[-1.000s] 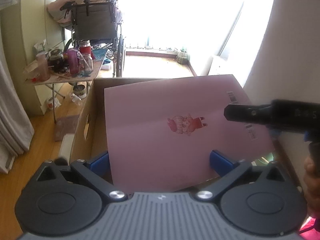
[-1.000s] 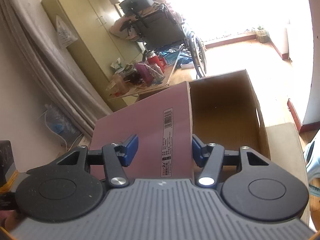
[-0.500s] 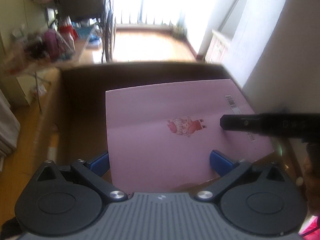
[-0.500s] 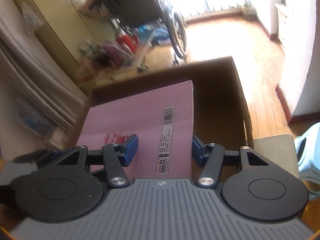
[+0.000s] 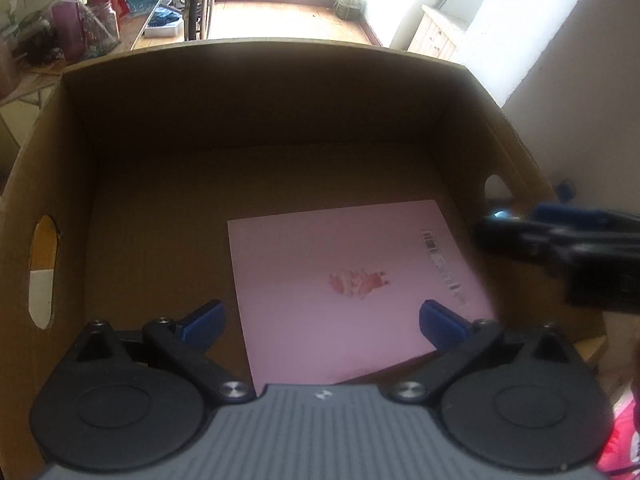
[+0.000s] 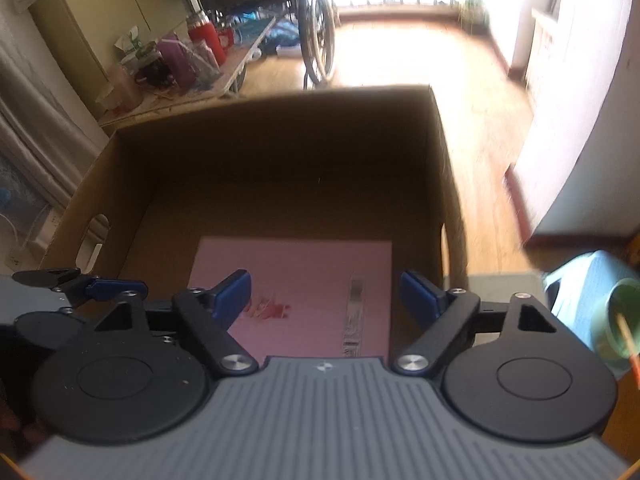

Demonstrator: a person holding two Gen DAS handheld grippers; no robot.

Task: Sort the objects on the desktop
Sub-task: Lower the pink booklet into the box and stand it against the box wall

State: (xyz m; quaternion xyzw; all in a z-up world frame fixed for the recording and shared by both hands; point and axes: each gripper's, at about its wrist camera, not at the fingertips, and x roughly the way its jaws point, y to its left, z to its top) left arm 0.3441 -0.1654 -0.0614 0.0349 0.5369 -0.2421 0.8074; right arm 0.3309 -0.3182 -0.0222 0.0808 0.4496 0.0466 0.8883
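Pink booklet [image 5: 352, 288]: lies flat on the floor of the cardboard box [image 5: 256, 92], near its right wall.
Right gripper [image 6: 326, 294]: jaws opening, booklet free below them.
Left gripper [image 5: 320, 320]: jaws apart, gripping nothing.
Progress: booklet stowed; other items unseen.

The notebook [image 5: 352, 280] is plain pale pink, with a small red-and-pink printed figure near its middle and a black-and-white barcode strip along its right edge; the cardboard box [image 5: 256, 92] is plain brown, darker in the shaded interior. Both the left gripper [image 5: 320, 320] and the right gripper [image 6: 326, 294] are black with blue finger pads and grey ribbed bodies. At far left, on the cluttered side table [image 6: 224, 80]: one red flask, one purple bottle.
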